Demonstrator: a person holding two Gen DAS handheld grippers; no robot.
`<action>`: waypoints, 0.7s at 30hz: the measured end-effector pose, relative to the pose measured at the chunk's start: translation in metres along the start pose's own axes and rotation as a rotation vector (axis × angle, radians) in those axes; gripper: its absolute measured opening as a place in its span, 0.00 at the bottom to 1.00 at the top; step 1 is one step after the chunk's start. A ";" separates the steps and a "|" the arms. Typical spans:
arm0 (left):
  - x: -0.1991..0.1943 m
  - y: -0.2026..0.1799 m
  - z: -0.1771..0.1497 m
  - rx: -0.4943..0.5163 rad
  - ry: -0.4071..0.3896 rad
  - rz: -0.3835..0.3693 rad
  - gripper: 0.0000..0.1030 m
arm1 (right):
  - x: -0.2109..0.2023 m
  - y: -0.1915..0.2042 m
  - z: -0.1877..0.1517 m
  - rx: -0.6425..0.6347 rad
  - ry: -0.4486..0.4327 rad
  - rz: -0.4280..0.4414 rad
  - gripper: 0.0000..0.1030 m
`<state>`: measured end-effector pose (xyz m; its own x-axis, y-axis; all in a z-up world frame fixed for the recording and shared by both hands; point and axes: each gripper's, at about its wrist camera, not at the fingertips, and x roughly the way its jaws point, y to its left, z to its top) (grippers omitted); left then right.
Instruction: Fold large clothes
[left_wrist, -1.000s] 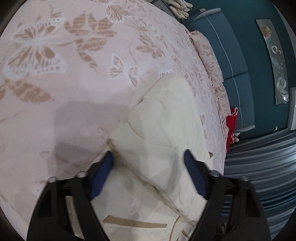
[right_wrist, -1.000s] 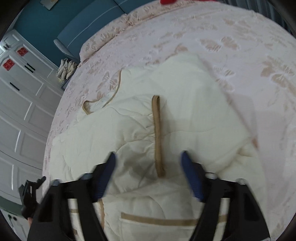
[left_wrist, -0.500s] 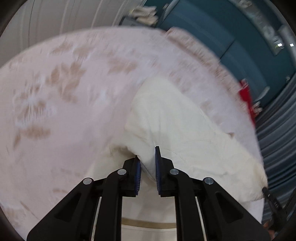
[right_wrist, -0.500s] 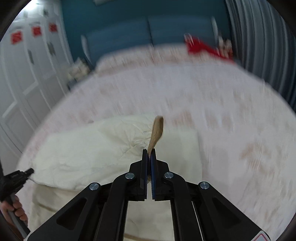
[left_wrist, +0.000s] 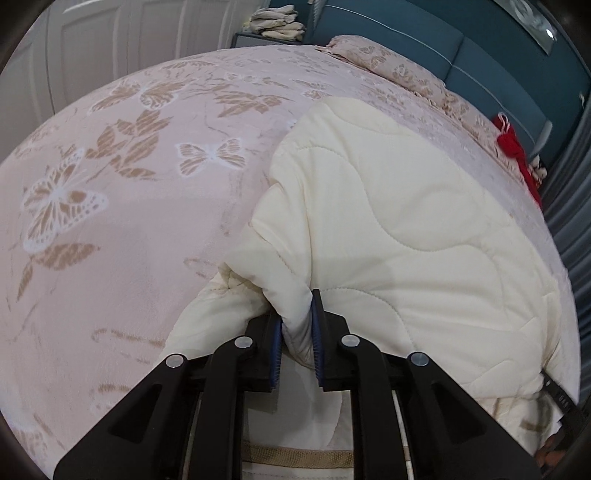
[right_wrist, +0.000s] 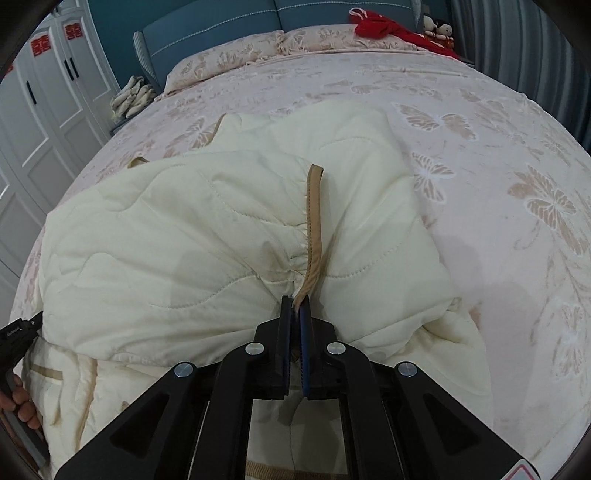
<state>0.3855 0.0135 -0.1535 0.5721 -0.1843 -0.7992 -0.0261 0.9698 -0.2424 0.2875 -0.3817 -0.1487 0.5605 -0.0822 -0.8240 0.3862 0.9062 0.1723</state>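
Observation:
A cream quilted jacket (left_wrist: 406, 221) lies bunched on the pink butterfly bedspread (left_wrist: 110, 221). In the left wrist view my left gripper (left_wrist: 297, 306) pinches a thick fold of its edge between the blue pads; the jaws are opening slightly, with cloth still pressed between them. The right wrist view shows the jacket (right_wrist: 184, 240) folded over itself, with a tan trim strip (right_wrist: 314, 221) running up from my right gripper (right_wrist: 295, 301), which is shut on the lower end of that strip. The left gripper (right_wrist: 14, 332) and the hand holding it show at that view's left edge.
Pillows (right_wrist: 229, 59) and a teal headboard (right_wrist: 221, 22) lie at the far end of the bed, with a red cloth (right_wrist: 391, 26) beside them. White wardrobe doors (right_wrist: 55, 92) stand on the left. A pile of pale cloth (left_wrist: 277, 24) sits on a bedside unit.
Both grippers went from wide open above the jacket to closed on it: the left on a fold of cloth, the right on the tan trim. The gripped parts have lifted and bunched.

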 end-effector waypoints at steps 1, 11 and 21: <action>-0.002 -0.001 0.001 0.019 -0.001 0.009 0.16 | 0.001 -0.001 0.003 -0.003 0.010 -0.001 0.02; -0.115 -0.039 0.028 0.178 -0.151 -0.003 0.56 | -0.112 0.041 0.028 -0.030 -0.132 -0.009 0.26; -0.015 -0.085 -0.022 0.293 -0.006 0.090 0.45 | -0.023 0.087 -0.006 -0.140 0.028 0.003 0.07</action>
<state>0.3610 -0.0700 -0.1327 0.5830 -0.0956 -0.8068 0.1603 0.9871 -0.0011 0.3042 -0.2987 -0.1181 0.5401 -0.0691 -0.8387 0.2773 0.9556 0.0998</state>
